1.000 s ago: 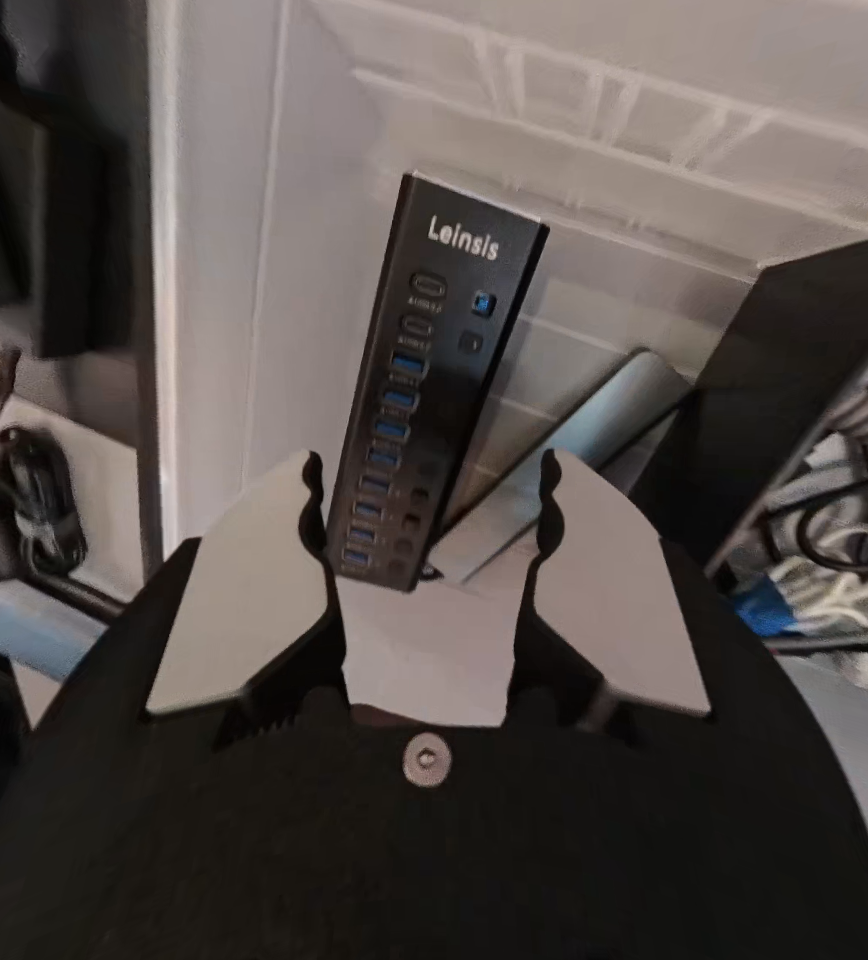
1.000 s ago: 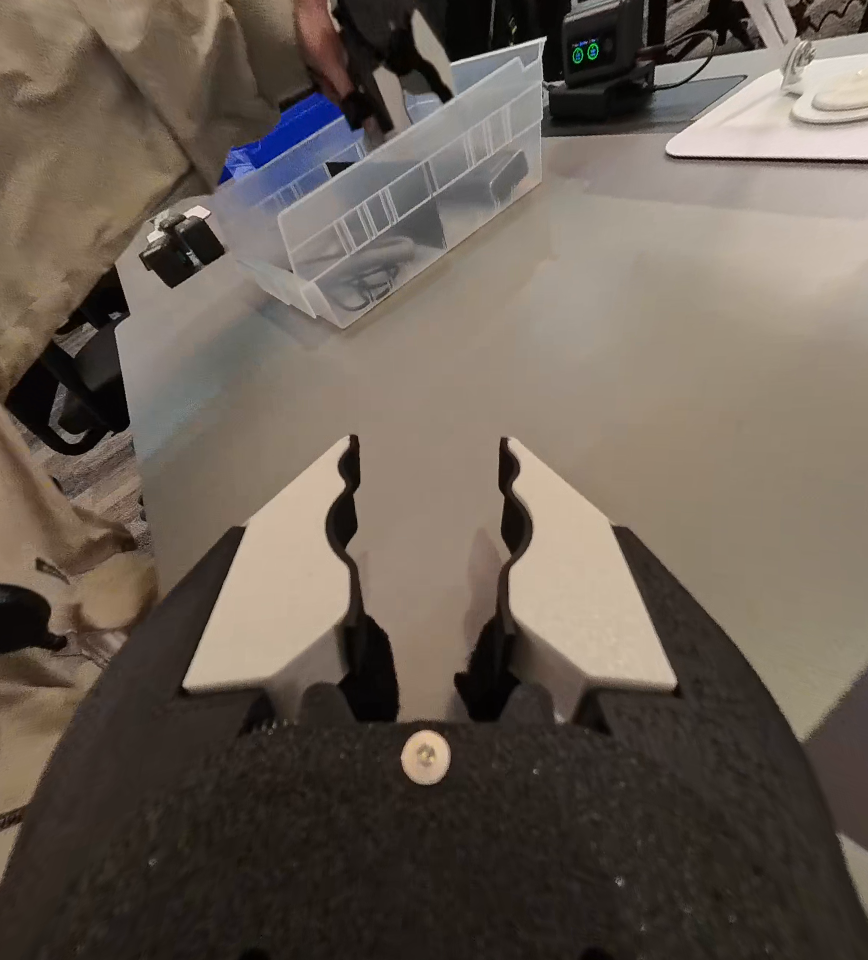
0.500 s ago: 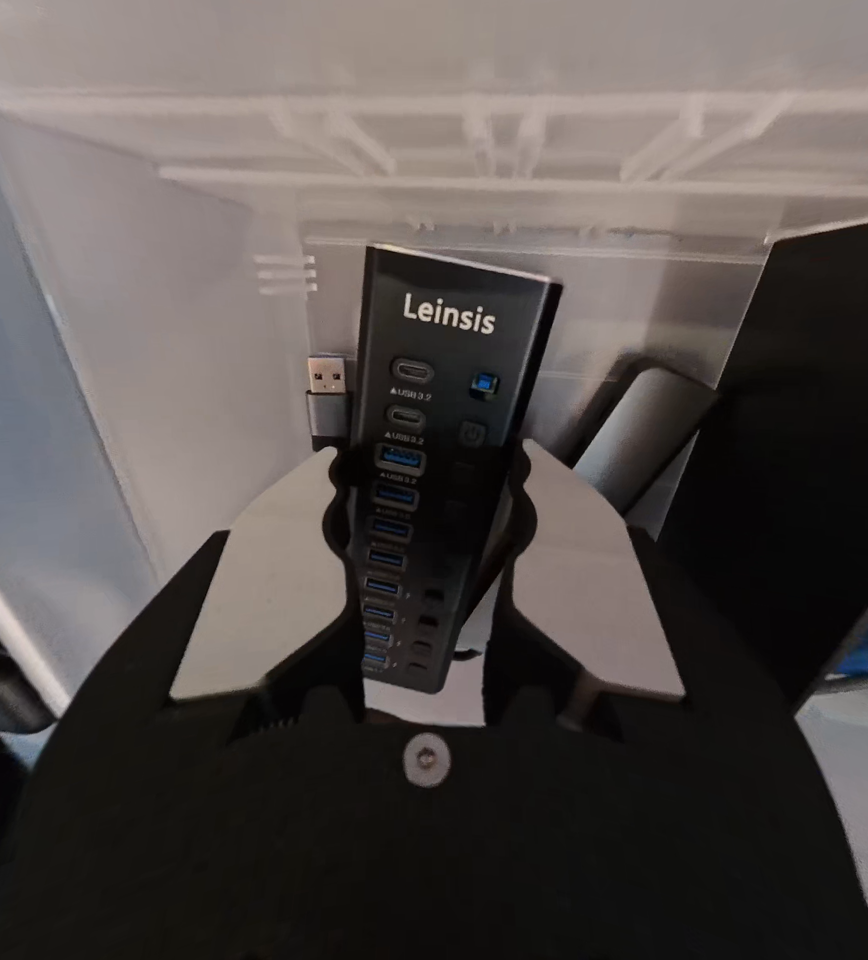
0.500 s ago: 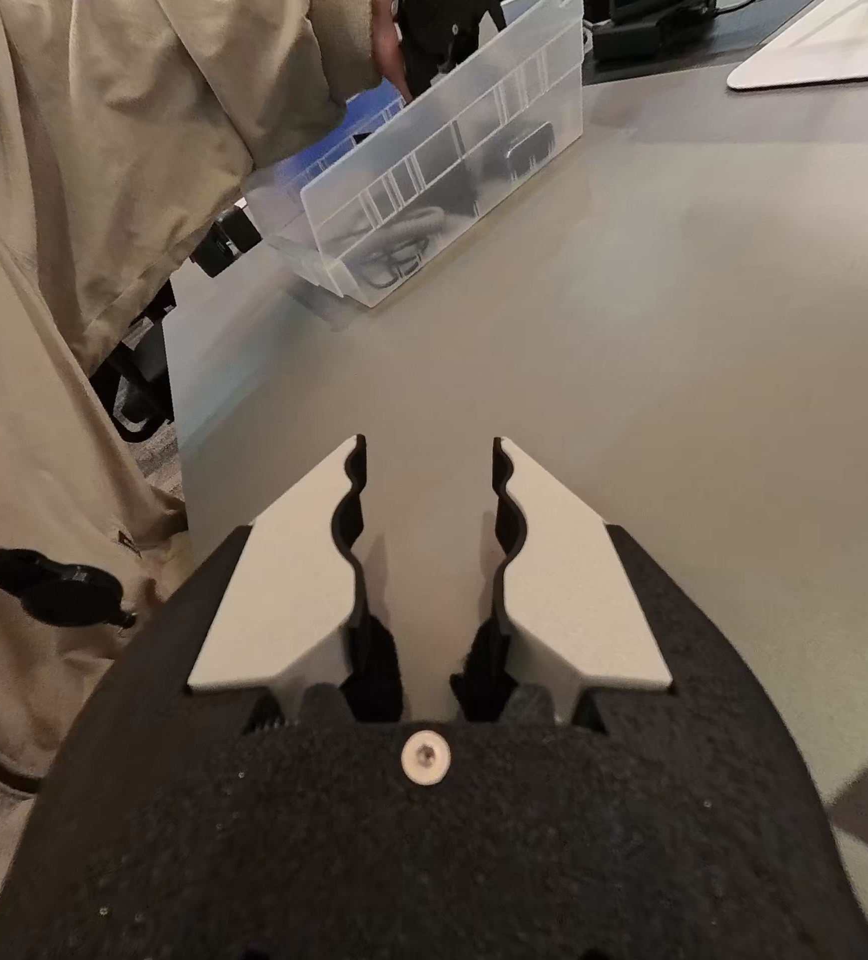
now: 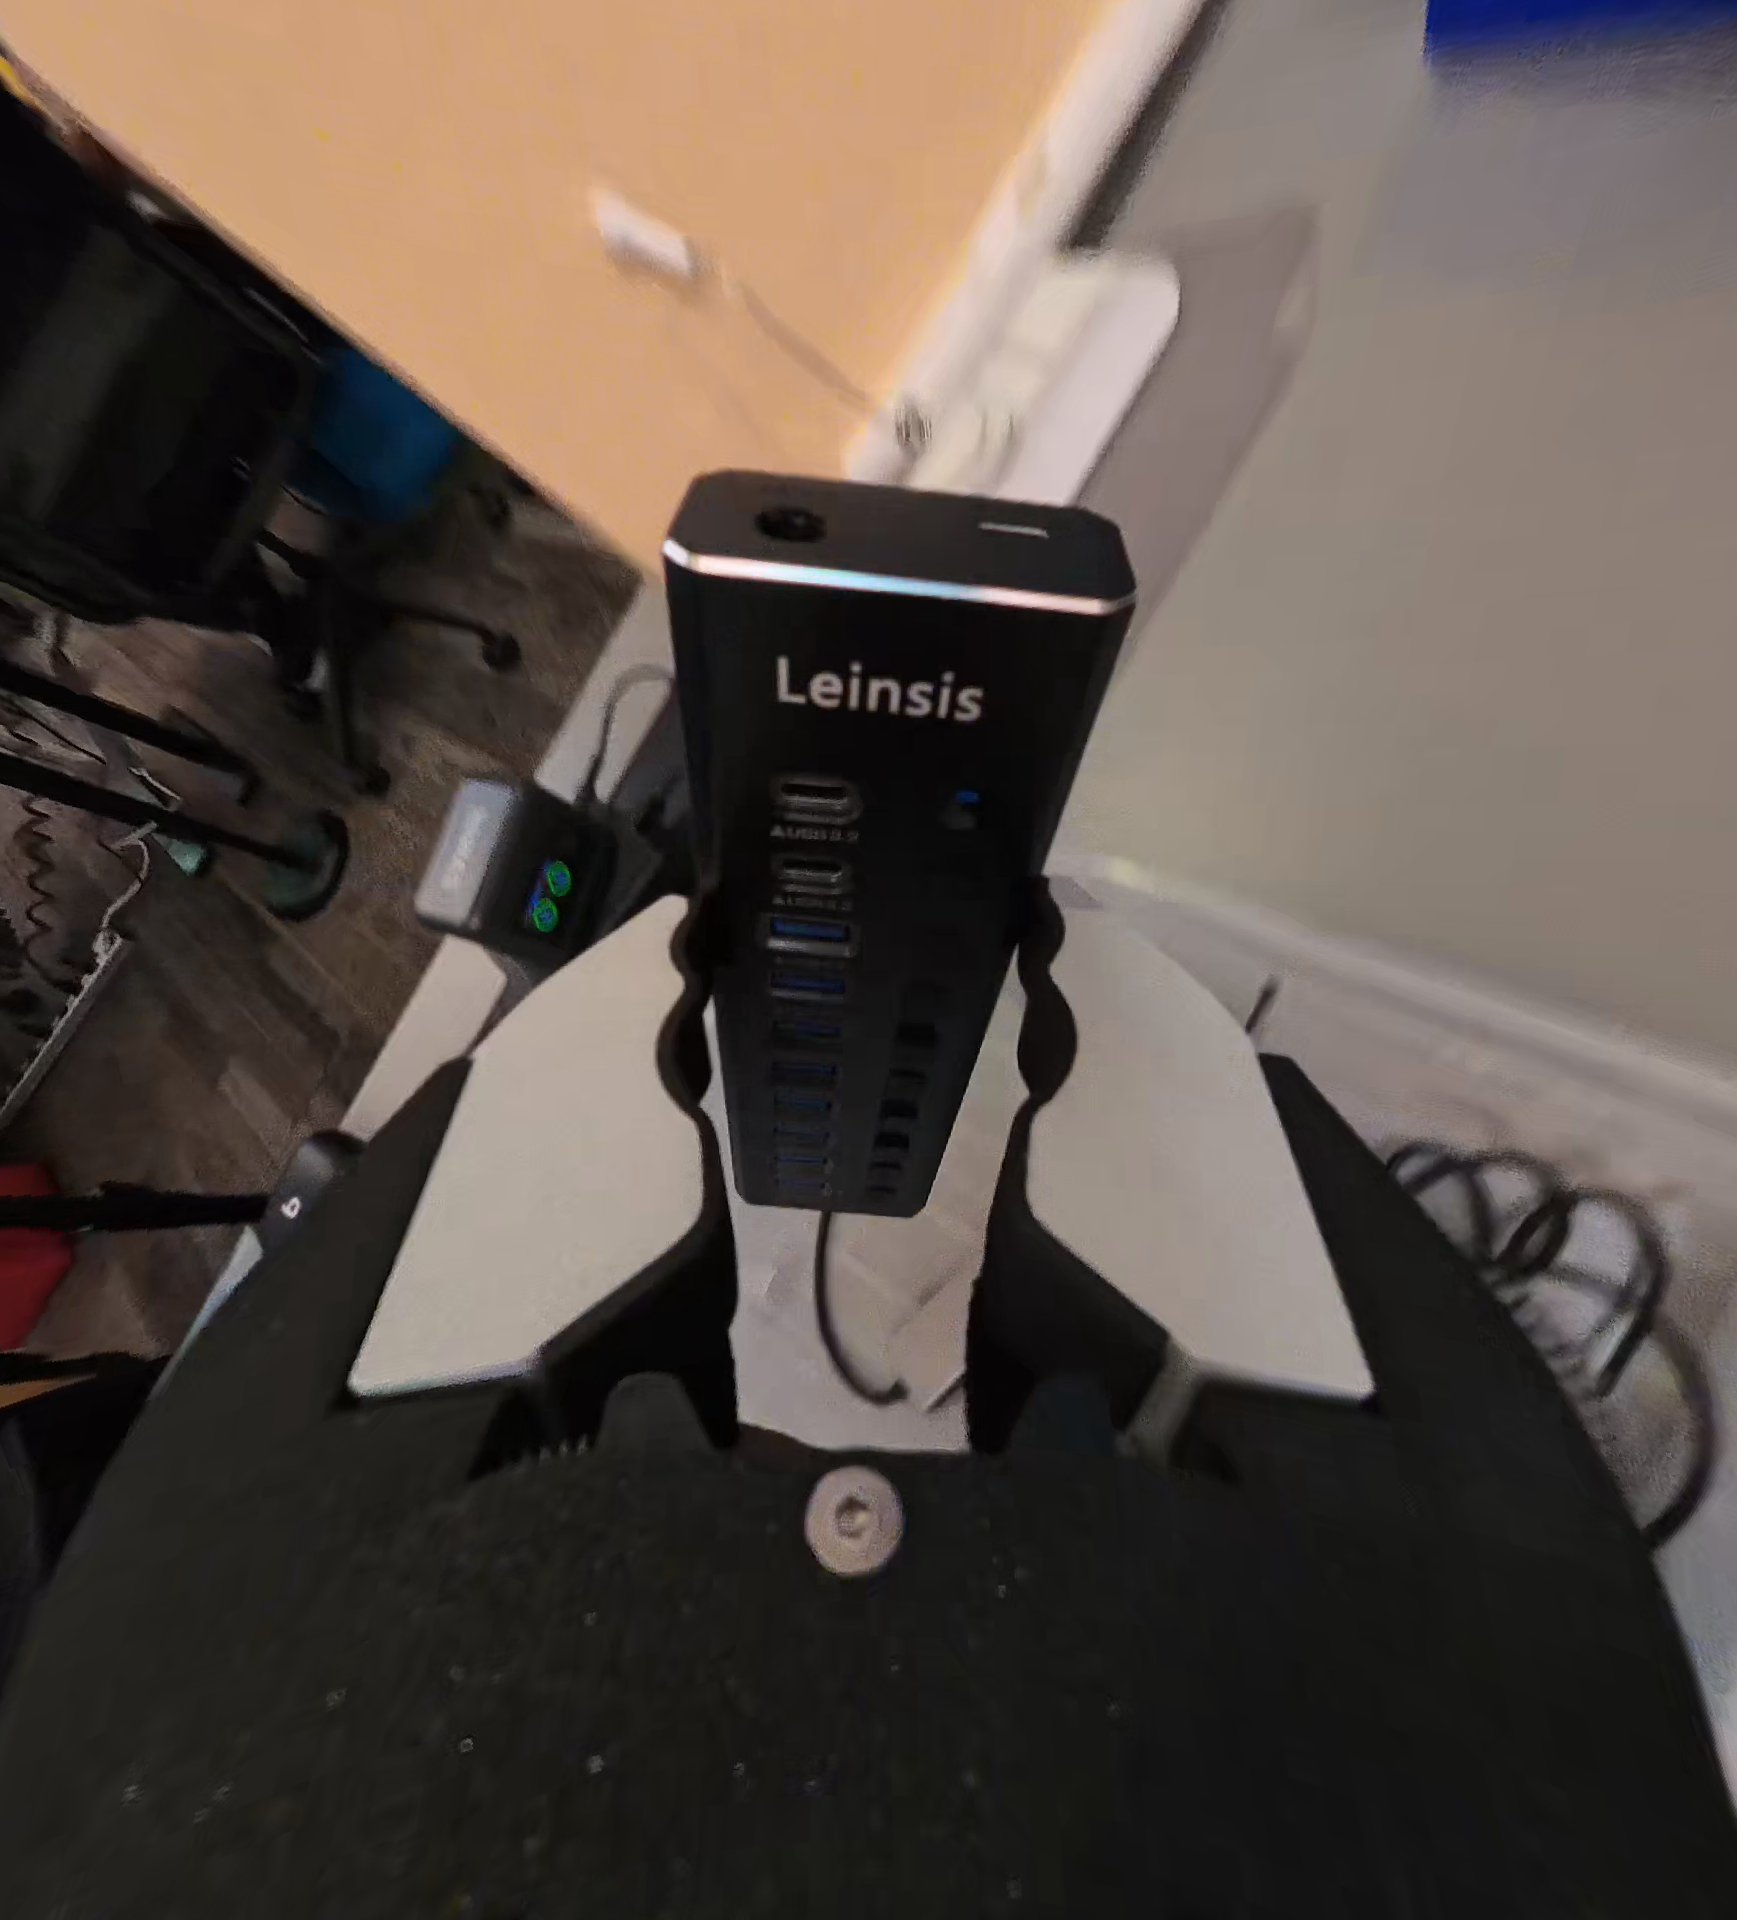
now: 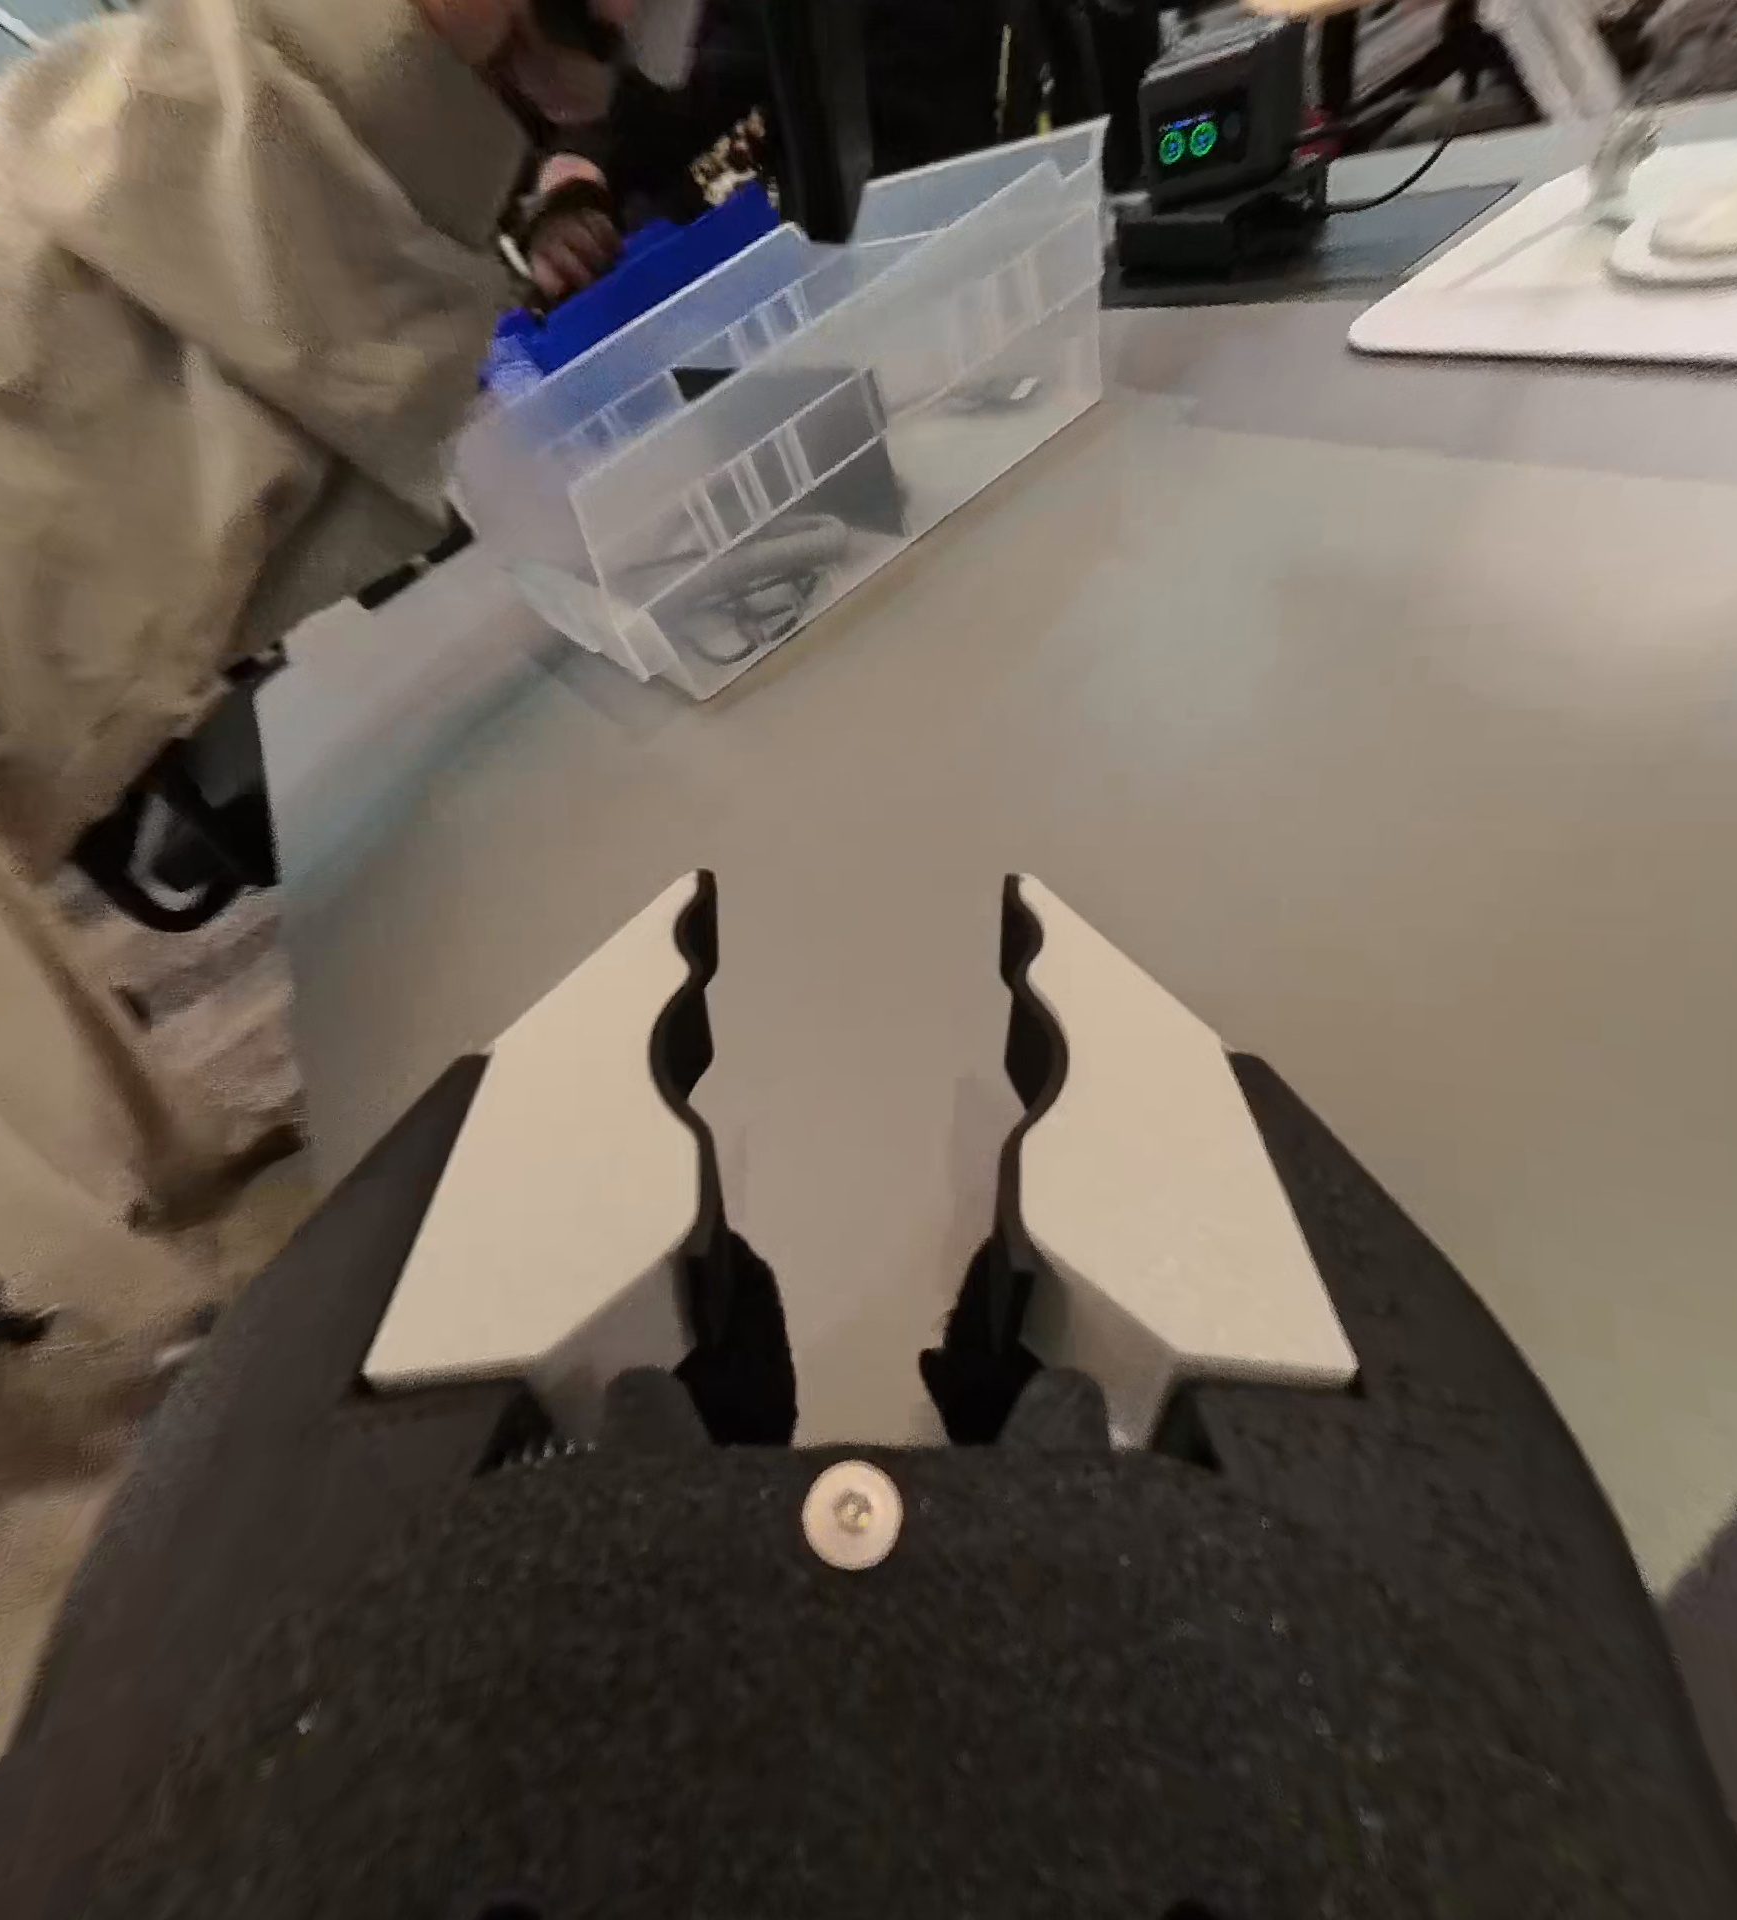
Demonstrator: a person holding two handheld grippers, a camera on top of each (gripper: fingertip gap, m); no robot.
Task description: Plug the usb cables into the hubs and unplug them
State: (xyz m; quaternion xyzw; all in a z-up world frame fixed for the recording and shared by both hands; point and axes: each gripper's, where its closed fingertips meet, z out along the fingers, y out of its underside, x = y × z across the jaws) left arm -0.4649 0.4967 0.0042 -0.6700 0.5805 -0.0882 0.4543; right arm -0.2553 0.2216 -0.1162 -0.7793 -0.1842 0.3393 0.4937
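Note:
My left gripper [image 5: 864, 914] is shut on a long black USB hub [image 5: 885, 748] with a column of blue ports. It holds the hub lifted in the air, the far end pointing away from me. A coil of black cable [image 5: 1560, 1309] lies below at the right in the left wrist view. My right gripper [image 6: 856, 894] is open and empty, low over the grey table [image 6: 1259, 727]. A clear plastic bin [image 6: 802, 499] with cables and a dark divider stands on the table ahead of it, to the left.
A person in a beige jacket [image 6: 147, 416] stands at the table's left edge. A blue bin [image 6: 635, 281] sits behind the clear one. A black device with green lights [image 6: 1217, 145] and a white tray [image 6: 1591, 281] are at the back right.
My left gripper closed on the hub inside the clear bin and lifted it out into the open. My right gripper stayed open over the table; its view shifted slightly.

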